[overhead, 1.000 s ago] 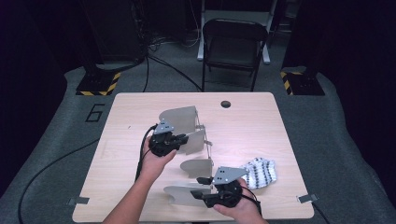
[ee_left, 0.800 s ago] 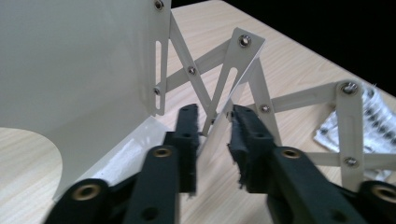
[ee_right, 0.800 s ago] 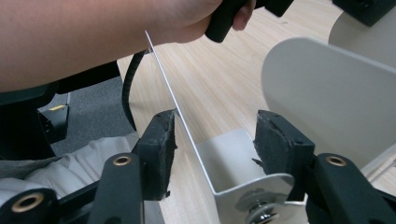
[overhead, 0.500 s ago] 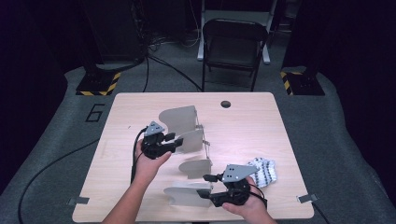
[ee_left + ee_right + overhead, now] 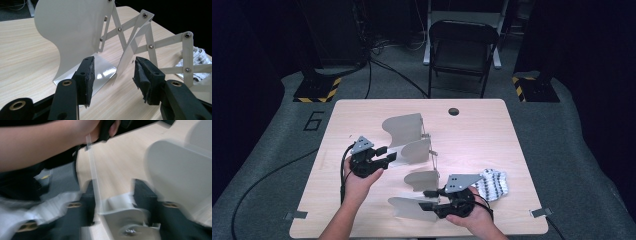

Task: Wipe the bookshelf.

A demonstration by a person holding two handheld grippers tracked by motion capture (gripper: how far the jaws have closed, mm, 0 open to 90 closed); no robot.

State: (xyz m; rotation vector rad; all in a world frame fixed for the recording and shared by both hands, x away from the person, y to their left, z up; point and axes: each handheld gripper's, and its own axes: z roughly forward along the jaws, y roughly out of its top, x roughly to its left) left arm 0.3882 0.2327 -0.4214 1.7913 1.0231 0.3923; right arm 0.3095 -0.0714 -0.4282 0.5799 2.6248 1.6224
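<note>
Rack [image 5: 412, 155]: pale grey metal, four curved upright dividers [image 5: 75, 32] linked by scissor struts [image 5: 150, 45], stretched out along the bench from centre toward the near edge. Each divider stands on a flat glossy foot. Far divider is tallest in view; nearest one [image 5: 180, 172] is blurred, apparently upright, close to the near edge.

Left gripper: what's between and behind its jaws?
Between the open jaws of the left gripper, bare table and the edge of a white rack panel. Behind stands a taller panel with scissor links; what lies beyond it is hidden.
</note>
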